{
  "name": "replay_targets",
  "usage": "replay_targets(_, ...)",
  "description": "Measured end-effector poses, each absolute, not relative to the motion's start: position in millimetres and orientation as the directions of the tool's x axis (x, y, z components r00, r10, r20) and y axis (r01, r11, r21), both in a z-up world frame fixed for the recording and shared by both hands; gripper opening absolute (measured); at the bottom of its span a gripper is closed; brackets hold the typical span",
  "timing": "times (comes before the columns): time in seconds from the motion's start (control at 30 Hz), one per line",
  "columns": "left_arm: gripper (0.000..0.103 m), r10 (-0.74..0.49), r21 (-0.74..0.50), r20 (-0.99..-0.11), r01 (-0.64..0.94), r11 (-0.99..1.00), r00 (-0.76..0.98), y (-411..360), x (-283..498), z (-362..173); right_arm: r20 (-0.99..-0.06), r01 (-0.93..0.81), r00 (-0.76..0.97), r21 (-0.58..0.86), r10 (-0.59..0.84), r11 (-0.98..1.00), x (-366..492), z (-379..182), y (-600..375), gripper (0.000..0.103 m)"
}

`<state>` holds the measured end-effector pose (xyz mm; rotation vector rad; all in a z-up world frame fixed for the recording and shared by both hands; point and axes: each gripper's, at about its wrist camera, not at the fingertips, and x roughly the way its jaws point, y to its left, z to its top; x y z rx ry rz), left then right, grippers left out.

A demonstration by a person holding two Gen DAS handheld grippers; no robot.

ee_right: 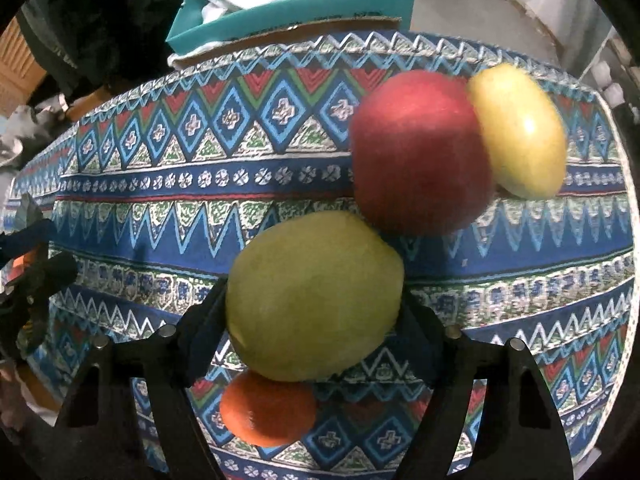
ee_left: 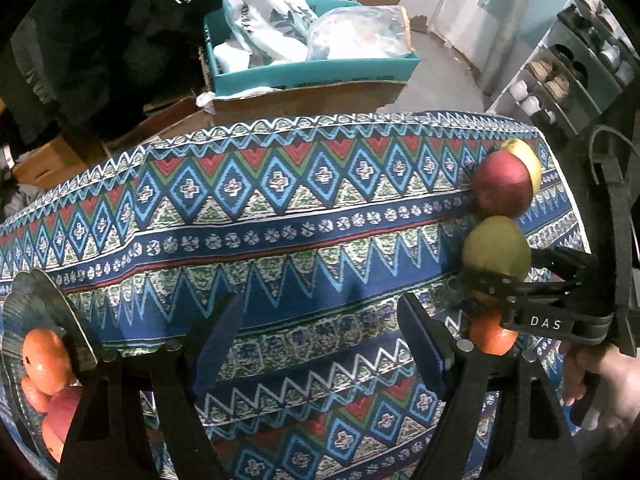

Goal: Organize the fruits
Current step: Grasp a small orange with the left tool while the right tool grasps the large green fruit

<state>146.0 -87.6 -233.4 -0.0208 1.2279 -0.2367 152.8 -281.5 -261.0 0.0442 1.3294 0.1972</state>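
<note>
Fruits are spread over a patterned tablecloth, and the one that matters right now is the green apple, sitting right between the right gripper fingers. Both pads look pressed against its sides, so I'd call that a grasp, though the frame is a bit blurry there, so take it with a pinch of salt. Just beyond that gripper's tips sits a red apple, with a yellow apple touching it on its right side. Closer in, under the green one, there's an orange lying on the cloth.

The left gripper hangs over bare cloth with its jaws apart and nothing between them. Off to its left is a dish holding oranges and what looks like a reddish apple. To its right you can see the other gripper, held by a hand, down at the green apple.
</note>
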Motion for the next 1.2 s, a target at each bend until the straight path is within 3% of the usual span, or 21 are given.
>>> replay_targets(0.47,0.081,-0.296,-0.229,-0.914,0.25,0.941,0.277,-143.9,135.4,-222.3,-0.937,-0.053,0.318,0.133,0.143,0.99,116.1,-211.3,-330.8,0.077)
replay_targets(0.77,0.081,-0.309,-0.221,-0.923,0.343,0.913,0.227,-190.2,115.8,-231.1,-0.94,0.036,0.321,0.134,0.116,0.99,91.9,-215.1,-373.9,0.077)
replay_targets(1.2,0.081,-0.311,-0.248,-0.941,0.356,0.901,0.132,-223.5,106.3,-268.8,-0.948,0.077,0.298,0.141,0.112,0.987,76.1,-228.0,-397.8,0.077)
